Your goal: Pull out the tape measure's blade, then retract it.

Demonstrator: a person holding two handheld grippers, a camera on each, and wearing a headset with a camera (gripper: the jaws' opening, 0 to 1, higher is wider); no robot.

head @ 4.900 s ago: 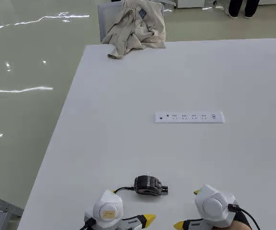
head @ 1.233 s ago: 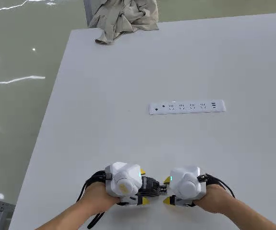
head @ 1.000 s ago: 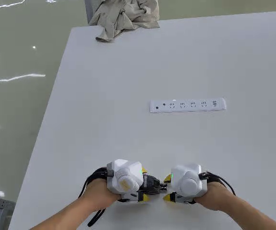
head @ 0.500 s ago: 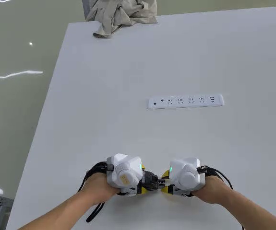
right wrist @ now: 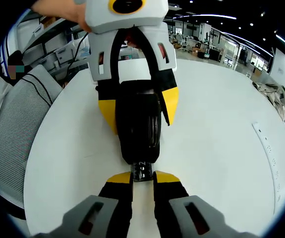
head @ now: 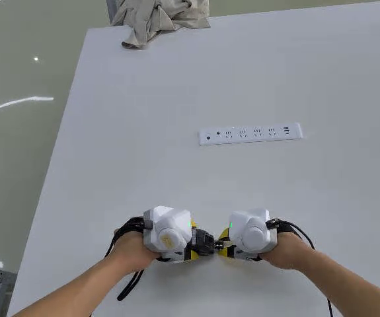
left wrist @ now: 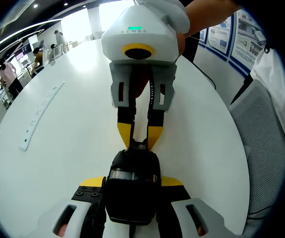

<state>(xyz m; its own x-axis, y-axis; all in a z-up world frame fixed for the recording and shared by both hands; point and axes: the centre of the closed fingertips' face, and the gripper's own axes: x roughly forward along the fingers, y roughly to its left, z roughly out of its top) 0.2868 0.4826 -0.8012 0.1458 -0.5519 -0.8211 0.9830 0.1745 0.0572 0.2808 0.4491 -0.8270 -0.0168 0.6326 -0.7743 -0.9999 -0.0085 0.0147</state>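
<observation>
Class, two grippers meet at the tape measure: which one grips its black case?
The left gripper: its jaws clamp the case, while the right gripper pinches the blade's tip.

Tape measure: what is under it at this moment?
The white table lies below the tape measure, clamped by the left gripper. Whether its case rests on the table is hidden by the jaws.

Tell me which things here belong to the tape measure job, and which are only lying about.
Job: tape measure; left gripper, shut on its case; right gripper, shut on its blade tip.
Lying about: power strip; crumpled cloth.
</observation>
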